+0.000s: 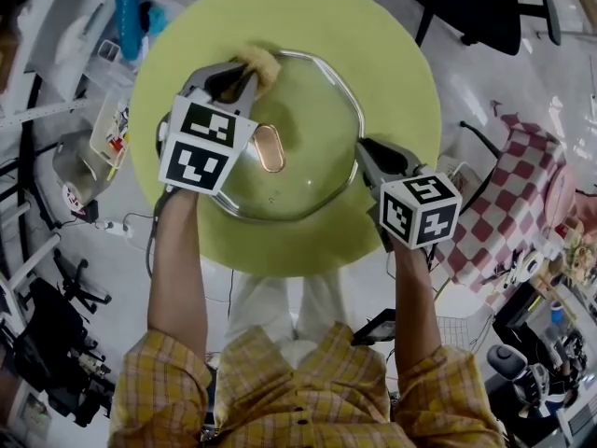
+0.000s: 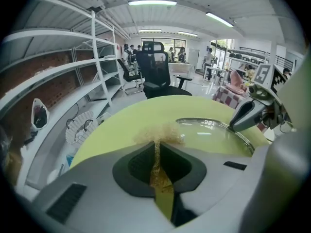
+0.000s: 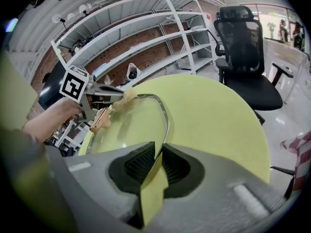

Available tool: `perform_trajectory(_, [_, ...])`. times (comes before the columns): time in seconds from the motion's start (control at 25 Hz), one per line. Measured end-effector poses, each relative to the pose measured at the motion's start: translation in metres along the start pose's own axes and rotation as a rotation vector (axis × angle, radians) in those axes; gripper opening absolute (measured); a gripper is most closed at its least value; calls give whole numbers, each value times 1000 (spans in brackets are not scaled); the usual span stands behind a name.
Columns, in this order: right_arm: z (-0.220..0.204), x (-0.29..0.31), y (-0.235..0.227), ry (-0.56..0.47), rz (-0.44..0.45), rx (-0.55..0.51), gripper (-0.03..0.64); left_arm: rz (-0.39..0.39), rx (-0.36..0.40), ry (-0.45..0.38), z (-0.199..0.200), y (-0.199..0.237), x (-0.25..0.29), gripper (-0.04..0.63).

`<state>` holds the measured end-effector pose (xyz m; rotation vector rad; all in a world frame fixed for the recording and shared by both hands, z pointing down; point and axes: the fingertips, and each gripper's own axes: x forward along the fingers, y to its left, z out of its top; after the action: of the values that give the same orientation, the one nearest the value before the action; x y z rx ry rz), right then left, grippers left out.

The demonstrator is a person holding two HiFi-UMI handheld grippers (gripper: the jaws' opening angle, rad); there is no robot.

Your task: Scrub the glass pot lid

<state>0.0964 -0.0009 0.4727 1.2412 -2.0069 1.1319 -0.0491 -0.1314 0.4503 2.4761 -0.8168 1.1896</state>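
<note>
On lid (image 1: 312, 161), sponge (image 1: 262, 63) (in left gripper (image 1: 242, 81))

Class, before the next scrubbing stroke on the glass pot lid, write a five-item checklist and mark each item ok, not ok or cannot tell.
1. The left gripper is shut on the scrubbing pad: ok.
2. The pad sits at the far rim of the glass pot lid: ok.
3. The right gripper is shut on the lid's right rim and steadies it: ok.
4. The lid's handle faces up, over the table: ok.
5. The lid lies fully flat and is wet or soapy enough to scrub: cannot tell.
</note>
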Motion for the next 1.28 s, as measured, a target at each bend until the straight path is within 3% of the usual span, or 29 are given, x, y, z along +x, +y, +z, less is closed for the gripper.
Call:
perform_trajectory(0.24, [1,0,1,-3,-5,-9,44,-80,116,-28,-4,-14,-9,34])
perform_trajectory(0.56, [2,4,5,0,-7,-13,44,-109,159,-54,-16,-18,-21,34])
perform_trajectory(0.96, [2,5,6,-9,-15,-8,44,-43,69,-28,-43,-18,-47,34])
perform_trajectory(1.28, [0,3,5,-14,-14,-7,44,39,-127,-65,-75,-41,-84,34])
